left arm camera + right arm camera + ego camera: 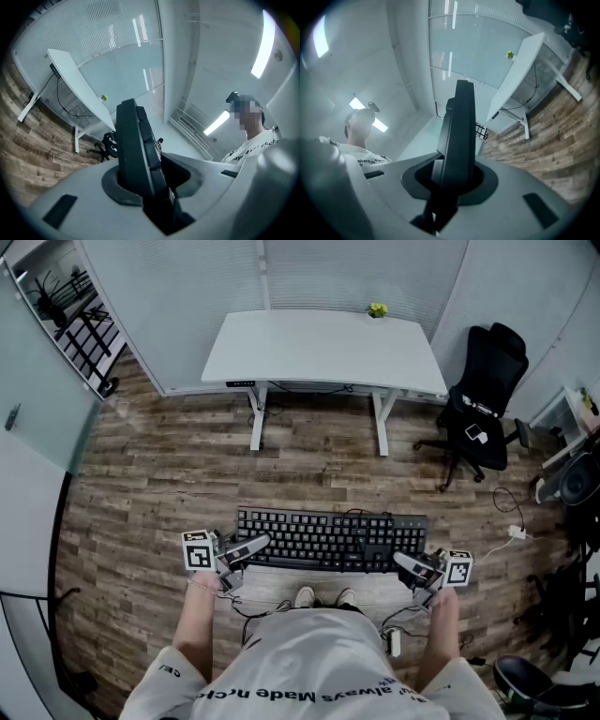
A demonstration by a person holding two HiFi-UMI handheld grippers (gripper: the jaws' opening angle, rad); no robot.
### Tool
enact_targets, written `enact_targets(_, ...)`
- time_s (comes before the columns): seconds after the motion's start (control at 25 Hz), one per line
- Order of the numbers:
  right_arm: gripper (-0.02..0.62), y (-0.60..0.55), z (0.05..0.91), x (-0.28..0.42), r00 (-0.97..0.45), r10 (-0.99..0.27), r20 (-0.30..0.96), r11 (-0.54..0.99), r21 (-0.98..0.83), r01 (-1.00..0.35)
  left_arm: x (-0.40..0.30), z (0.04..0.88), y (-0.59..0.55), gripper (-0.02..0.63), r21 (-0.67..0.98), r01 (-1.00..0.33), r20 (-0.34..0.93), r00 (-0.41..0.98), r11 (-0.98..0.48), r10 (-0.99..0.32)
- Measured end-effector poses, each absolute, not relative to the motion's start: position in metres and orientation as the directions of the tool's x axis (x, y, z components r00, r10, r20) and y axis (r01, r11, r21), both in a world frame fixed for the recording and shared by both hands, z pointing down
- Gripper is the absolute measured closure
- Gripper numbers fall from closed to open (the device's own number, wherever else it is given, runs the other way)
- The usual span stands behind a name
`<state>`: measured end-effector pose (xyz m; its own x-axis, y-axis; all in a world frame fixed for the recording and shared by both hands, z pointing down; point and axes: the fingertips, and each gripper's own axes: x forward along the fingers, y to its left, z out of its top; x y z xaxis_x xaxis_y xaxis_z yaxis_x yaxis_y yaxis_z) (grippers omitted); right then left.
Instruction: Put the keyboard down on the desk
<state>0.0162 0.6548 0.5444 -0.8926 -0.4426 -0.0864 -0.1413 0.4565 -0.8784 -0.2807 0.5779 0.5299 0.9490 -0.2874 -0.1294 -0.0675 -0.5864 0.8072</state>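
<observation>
Ideally, the left gripper and right gripper, each pinching one end of the keyboard, carry it level to the desk ahead.

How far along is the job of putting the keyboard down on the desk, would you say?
Done: the keyboard is off the ground, clamped at each end by the left hand-held gripper and the right hand-held gripper. In hand: it hangs level over the wood floor, above the person's shoes. Left: carrying it across to the white desk ahead and setting it down.
</observation>
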Motion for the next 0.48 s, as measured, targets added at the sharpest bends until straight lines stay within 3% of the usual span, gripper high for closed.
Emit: enact_targets(0.48,0.491,0.657,0.543,0.002,-0.886,-0.461,-0.053,0.461,-0.867,-0.189,-0.292,0.535,0.580,0.466,0.815,-0.061,-0.131,0.949,-0.576,-0.287)
